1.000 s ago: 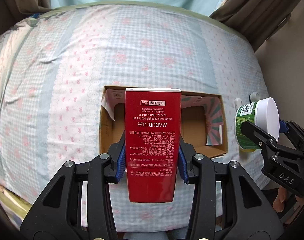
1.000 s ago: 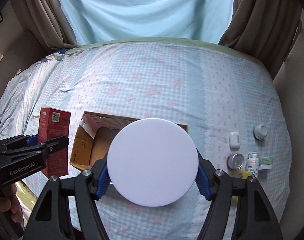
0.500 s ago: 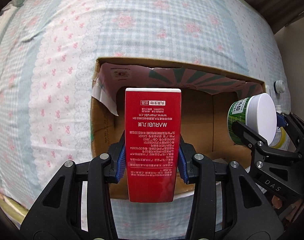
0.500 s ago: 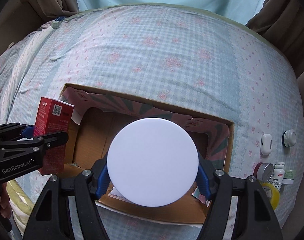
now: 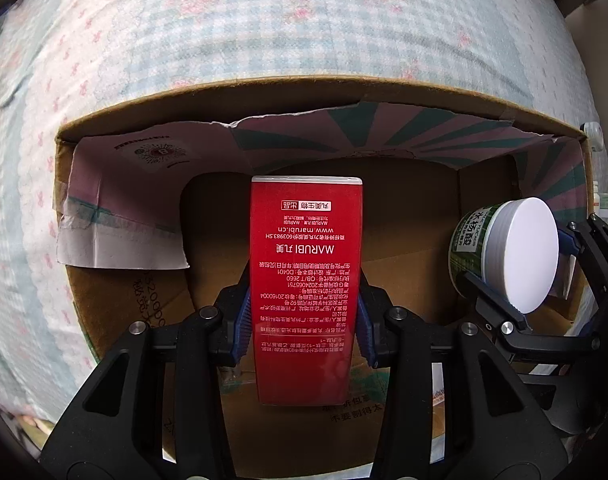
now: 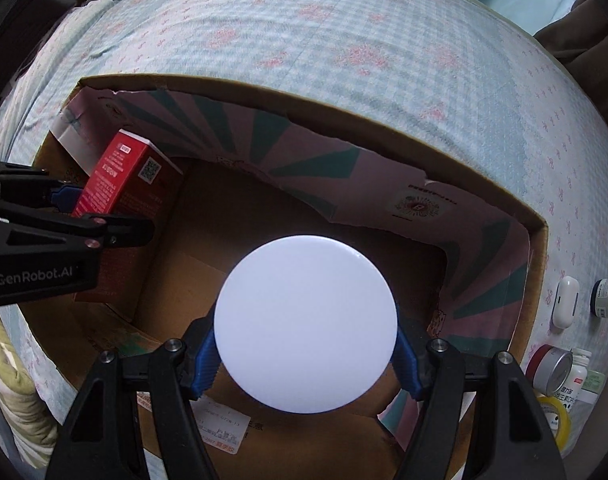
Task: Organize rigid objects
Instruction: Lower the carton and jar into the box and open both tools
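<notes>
Checked bedding with pink bows covers the bed (image 6: 343,40), and on it you have an open cardboard box (image 5: 264,92). Your left hand-held gripper (image 5: 304,320) pinches a red carton (image 5: 307,280) by its two sides and holds it over the left part of the box. Your right hand-held gripper (image 6: 305,354) pinches a green jar with white lid (image 6: 305,324), lid facing the camera, over the right part of the box. Beside the box, at the right, small bottles and tins (image 6: 559,364) lie on the bed.
</notes>
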Available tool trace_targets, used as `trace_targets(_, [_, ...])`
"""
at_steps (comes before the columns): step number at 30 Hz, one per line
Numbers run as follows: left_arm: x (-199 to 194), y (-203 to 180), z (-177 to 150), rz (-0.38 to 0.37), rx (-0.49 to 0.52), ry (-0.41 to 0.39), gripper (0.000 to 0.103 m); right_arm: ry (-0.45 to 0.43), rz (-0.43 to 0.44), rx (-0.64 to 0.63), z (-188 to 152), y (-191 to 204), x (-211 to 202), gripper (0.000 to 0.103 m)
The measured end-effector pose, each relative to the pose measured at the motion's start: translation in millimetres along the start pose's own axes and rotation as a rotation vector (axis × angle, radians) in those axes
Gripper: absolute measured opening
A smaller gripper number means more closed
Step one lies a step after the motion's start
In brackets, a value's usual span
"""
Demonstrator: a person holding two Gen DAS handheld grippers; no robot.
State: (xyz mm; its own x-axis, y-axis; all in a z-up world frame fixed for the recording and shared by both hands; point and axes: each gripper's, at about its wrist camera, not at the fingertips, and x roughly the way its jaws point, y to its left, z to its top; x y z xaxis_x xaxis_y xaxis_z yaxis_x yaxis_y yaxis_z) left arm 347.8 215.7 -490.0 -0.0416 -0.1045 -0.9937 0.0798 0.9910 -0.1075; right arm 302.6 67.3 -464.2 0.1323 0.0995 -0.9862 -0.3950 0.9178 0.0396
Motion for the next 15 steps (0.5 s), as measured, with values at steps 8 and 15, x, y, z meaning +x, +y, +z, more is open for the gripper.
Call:
trace_targets(8, [-21, -7, -8, 0.014, 0.029, -0.078, 0.100, -0.010, 0.047, 0.012, -2, 2, -2, 0.103])
trace_targets(15, [-44, -12, -11, 0.029, 0.034, -0.123, 0.102, -0.050, 0.029, 0.042, -14, -2, -21, 0.103])
